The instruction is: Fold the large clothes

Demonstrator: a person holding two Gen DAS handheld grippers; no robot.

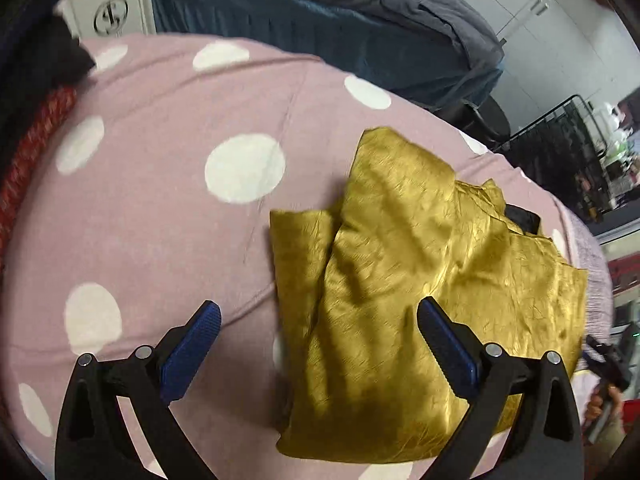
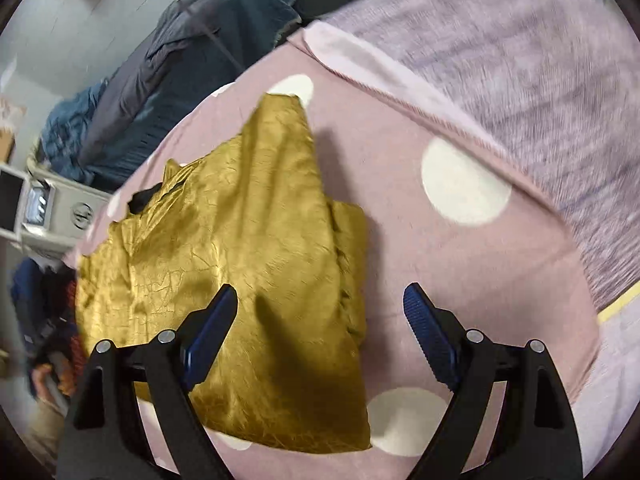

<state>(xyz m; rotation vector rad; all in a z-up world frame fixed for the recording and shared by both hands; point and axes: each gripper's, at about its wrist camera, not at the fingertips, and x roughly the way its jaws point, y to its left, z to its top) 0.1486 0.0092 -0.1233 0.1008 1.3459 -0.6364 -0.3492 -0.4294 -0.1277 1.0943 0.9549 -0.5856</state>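
A shiny mustard-gold garment (image 1: 420,280) lies partly folded in a rumpled stack on a pink bedspread with white dots (image 1: 160,200). It also shows in the right wrist view (image 2: 248,264). A small black piece (image 1: 520,216) peeks from under its far edge. My left gripper (image 1: 320,316) is open and empty, held above the garment's left edge. My right gripper (image 2: 320,300) is open and empty, held above the garment's right edge, its left finger over the cloth.
A second bed with dark grey and blue bedding (image 1: 360,20) stands beyond. A lilac blanket (image 2: 520,80) lies at the far end of the pink spread (image 2: 460,280). A red knitted item (image 1: 36,144) sits at the left edge. A white cabinet (image 2: 56,208) stands beside the bed.
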